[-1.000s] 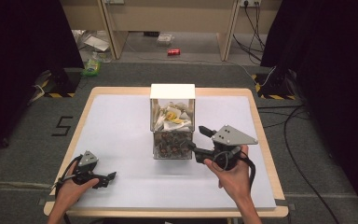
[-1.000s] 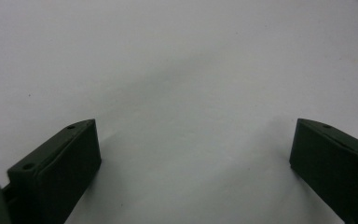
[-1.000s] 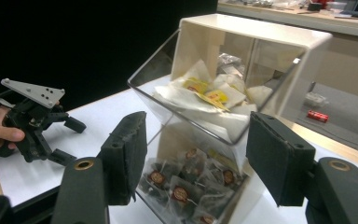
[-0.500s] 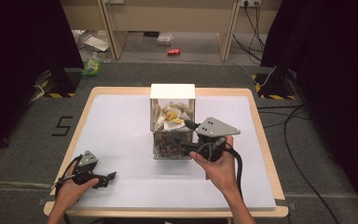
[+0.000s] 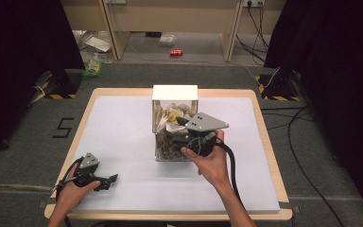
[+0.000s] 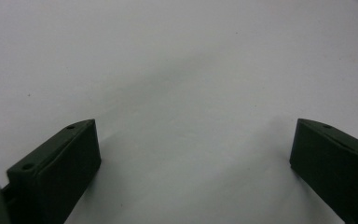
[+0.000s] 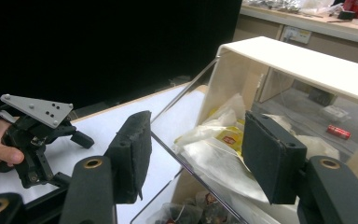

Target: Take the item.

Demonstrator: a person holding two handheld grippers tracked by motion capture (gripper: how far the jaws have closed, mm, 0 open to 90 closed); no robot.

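Since a second ago the right gripper (image 5: 182,124), jaws wide and empty, has been brought from 3 o'clock over the mid-table box (image 5: 175,124), so a sachet (image 7: 216,161) pick seems imminent.

Left claw (image 6: 193,140) jaws spread wide, low over bare white table (image 6: 177,60), apparently empty

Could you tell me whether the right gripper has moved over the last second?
Yes. The right gripper has moved left, from beside the clear box to over its open top.
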